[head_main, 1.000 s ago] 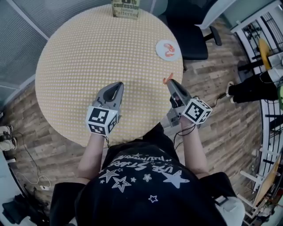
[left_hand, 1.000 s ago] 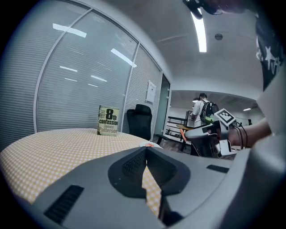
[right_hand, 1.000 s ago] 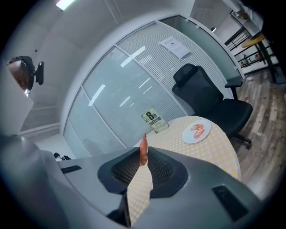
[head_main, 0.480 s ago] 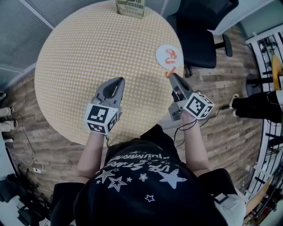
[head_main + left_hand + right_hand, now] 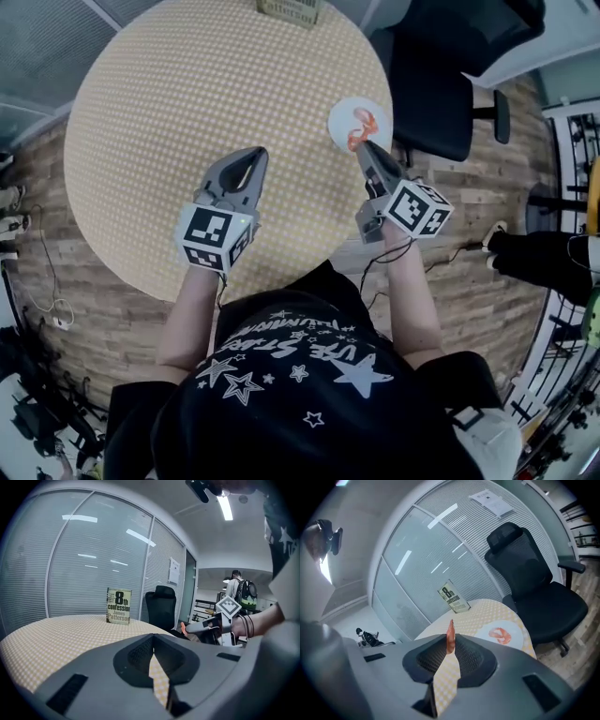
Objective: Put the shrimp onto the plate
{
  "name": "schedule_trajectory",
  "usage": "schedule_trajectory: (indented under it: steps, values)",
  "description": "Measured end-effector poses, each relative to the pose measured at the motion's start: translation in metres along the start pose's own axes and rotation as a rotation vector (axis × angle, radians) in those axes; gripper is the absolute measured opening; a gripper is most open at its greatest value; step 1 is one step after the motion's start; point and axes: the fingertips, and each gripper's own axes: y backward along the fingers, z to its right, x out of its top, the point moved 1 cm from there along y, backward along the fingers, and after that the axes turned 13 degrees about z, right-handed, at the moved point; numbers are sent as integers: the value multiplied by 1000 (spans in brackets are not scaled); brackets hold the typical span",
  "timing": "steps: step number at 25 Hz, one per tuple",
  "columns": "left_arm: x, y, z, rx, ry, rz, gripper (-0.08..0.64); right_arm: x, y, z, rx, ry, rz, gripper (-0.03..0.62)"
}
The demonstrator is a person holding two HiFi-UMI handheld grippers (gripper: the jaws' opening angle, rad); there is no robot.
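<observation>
A small white plate (image 5: pixel 343 111) (image 5: pixel 513 631) lies near the right edge of the round table (image 5: pixel 187 112), with one orange shrimp (image 5: pixel 367 119) (image 5: pixel 500 634) on it. My right gripper (image 5: pixel 359 146) (image 5: pixel 450 641) is shut on a second shrimp (image 5: pixel 353 140) (image 5: pixel 450 637), which sticks up from the jaw tips just at the plate's near rim. My left gripper (image 5: pixel 247 161) (image 5: pixel 152 641) hovers over the table's middle, shut with nothing between its jaws.
A paperback book (image 5: pixel 291 9) (image 5: pixel 118 606) (image 5: pixel 453 599) stands upright at the table's far edge. A black office chair (image 5: pixel 441 75) (image 5: pixel 534 583) sits right beside the plate's side of the table. Wooden floor surrounds the table; a person with a backpack (image 5: pixel 239 590) stands far off.
My right gripper has carried the shrimp forward from beyond the table's right edge up to the plate's near rim. The left gripper has barely moved.
</observation>
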Motion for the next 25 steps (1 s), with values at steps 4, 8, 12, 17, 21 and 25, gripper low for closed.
schedule_trajectory:
  steps: [4,8,12,17,21,25]
  values:
    - [-3,-19,-3,29,4,-10,8,4,-22,21,-23,51,-50,64]
    - [-7,-31,-3,38,6,-28,8,-1,-38,40,-47,120,-110,64]
    - [-11,-36,-9,58,8,-42,8,-3,-53,45,-48,169,-153,64]
    - [-20,-43,-15,68,16,-63,8,-10,-68,58,-64,208,-188,64]
    - [-26,-45,-24,66,22,-75,8,-22,-80,61,-92,238,-244,66]
    - [-37,-51,-24,45,33,-108,8,-30,-87,66,-131,255,-294,65]
